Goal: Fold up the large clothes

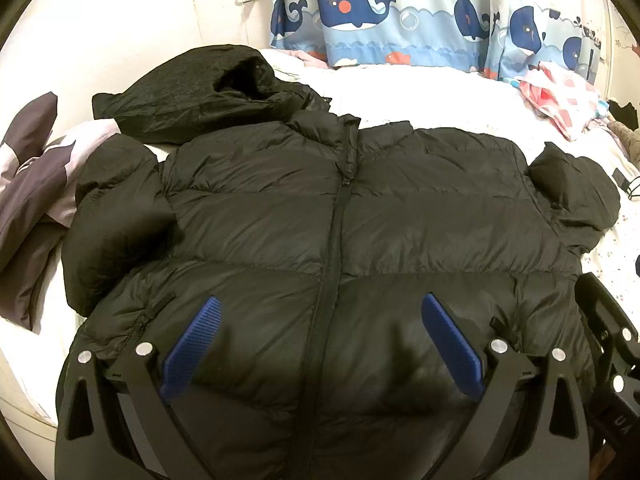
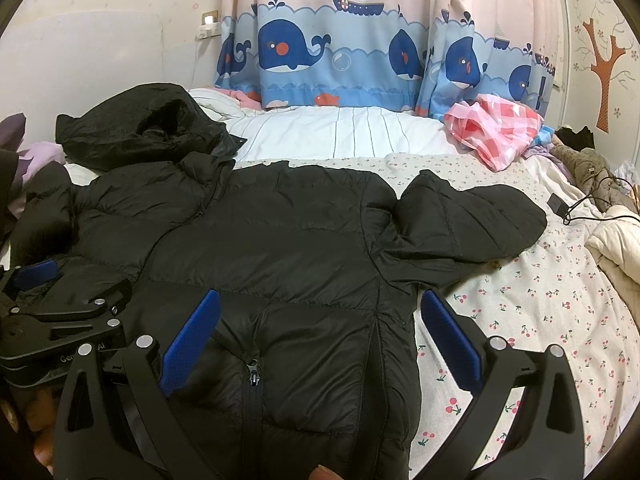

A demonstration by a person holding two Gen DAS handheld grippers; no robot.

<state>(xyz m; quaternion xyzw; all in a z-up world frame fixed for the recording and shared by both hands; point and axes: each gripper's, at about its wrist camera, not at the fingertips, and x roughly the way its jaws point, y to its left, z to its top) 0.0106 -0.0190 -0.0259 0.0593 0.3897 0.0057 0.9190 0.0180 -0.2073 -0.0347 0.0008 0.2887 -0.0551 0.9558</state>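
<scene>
A large black puffer jacket (image 1: 320, 216) lies front up on the bed, zipped, hood (image 1: 200, 88) at the far left, both sleeves spread out sideways. My left gripper (image 1: 320, 316) is open over the jacket's lower front, astride the zipper. My right gripper (image 2: 320, 312) is open over the jacket's (image 2: 280, 232) lower right edge, one blue pad (image 2: 448, 328) over the cherry-print sheet. The right sleeve (image 2: 472, 216) lies on the sheet. The left gripper's body shows at the left of the right wrist view (image 2: 60, 316).
The bed has a cherry-print sheet (image 2: 540, 300) and white striped bedding (image 2: 340, 128). A pink checked cloth (image 2: 496, 128) lies far right, a grey-purple pillow (image 1: 32, 184) at left. A whale-print curtain (image 2: 340, 52) hangs behind. A black cable and charger (image 2: 560, 204) lie at right.
</scene>
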